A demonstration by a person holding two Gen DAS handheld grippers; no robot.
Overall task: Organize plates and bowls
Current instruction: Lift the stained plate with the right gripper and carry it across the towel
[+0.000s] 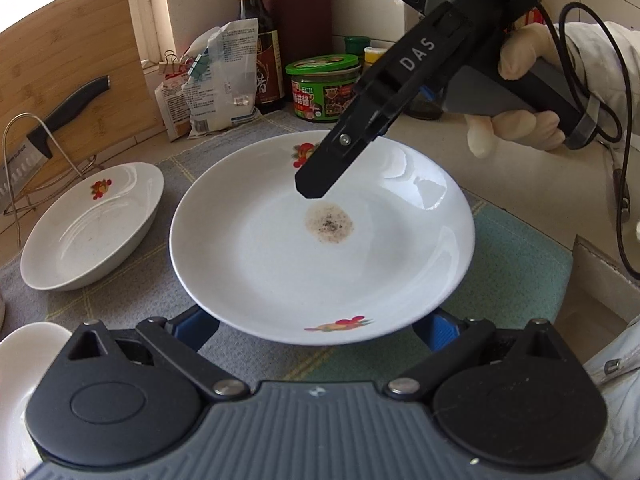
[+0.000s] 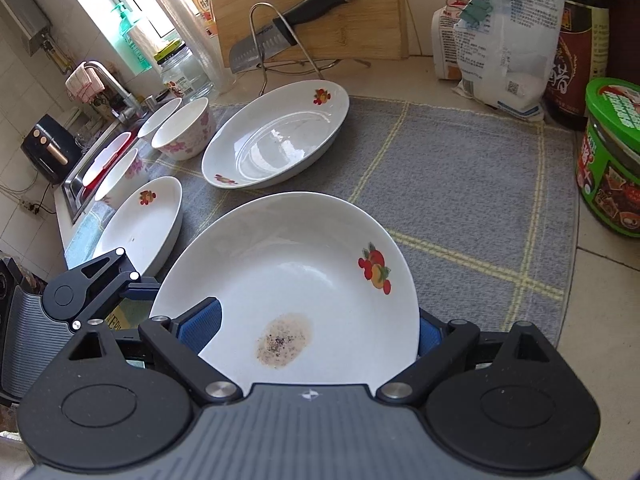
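A white plate [image 1: 280, 248] with fruit prints and a brown speckled stain is held above the grey mat. In the left wrist view its near rim hides my left fingers; the blue pads [image 1: 436, 330] stand wide under it. My right gripper [image 1: 320, 176] reaches over its far rim, fingers edge-on. In the right wrist view the plate [image 2: 288, 280] lies between the blue pads [image 2: 202, 322], tilted. A second plate [image 2: 276, 140] and a third [image 2: 140, 224] lie on the mat. Floral bowls [image 2: 182, 128] stand by the sink.
A cutting board [image 2: 308, 12] with a knife [image 2: 280, 36] on a wire rack stands behind. Bags [image 2: 508, 40], a sauce bottle [image 1: 256, 40] and a green-lidded jar [image 1: 322, 88] line the wall. The sink [image 2: 92, 168] is at far left.
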